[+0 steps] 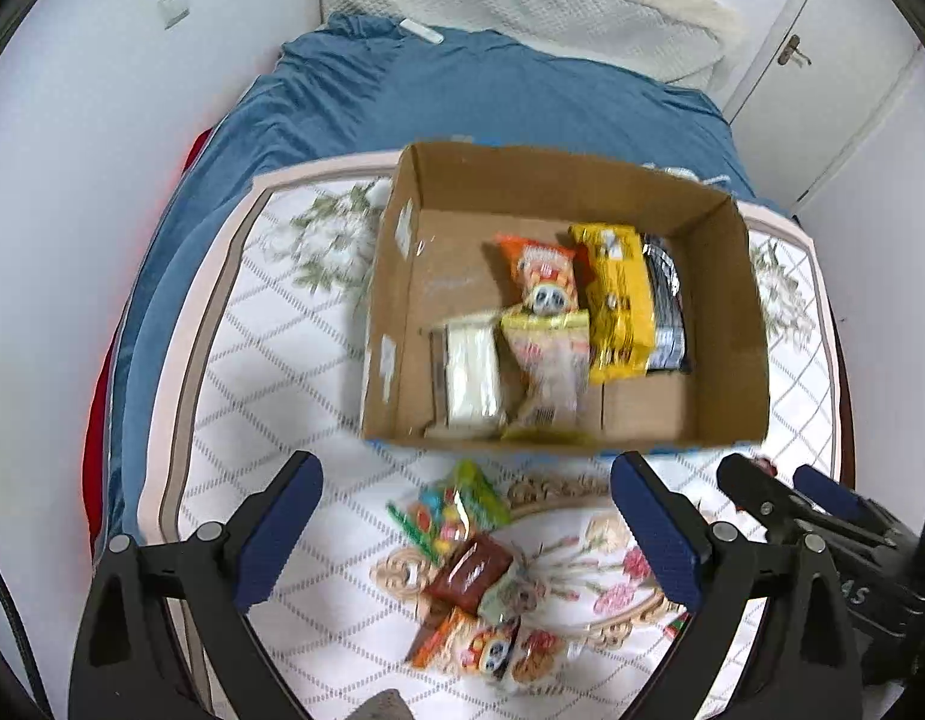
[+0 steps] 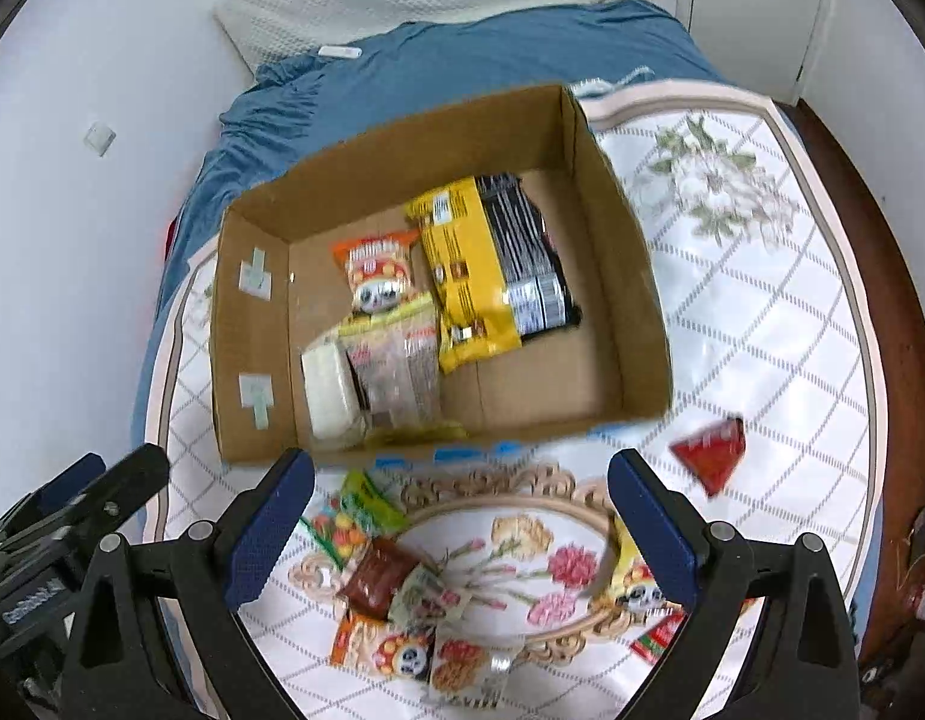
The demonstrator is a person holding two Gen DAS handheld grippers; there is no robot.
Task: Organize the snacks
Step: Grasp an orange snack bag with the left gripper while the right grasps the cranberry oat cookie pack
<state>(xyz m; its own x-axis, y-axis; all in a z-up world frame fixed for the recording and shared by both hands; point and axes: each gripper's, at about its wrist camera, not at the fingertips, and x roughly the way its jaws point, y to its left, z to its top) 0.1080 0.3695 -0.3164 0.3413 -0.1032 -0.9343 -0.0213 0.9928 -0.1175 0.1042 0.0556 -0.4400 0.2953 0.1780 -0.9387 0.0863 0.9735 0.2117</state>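
Surface: quilted floral bed cover over a blue sheet.
Box: cardboard box toward the cover's far edge, several snack packets inside.
Loose snacks: pile near the front edge.
Left hand-held gripper: released, empty.
Right hand-held gripper: released, empty.

We can read almost nothing here. The printing on the snack packets in the cardboard box is too blurred to make out. White lettering on the neighbouring gripper body seems to end in "AS"; the rest stays illegible.
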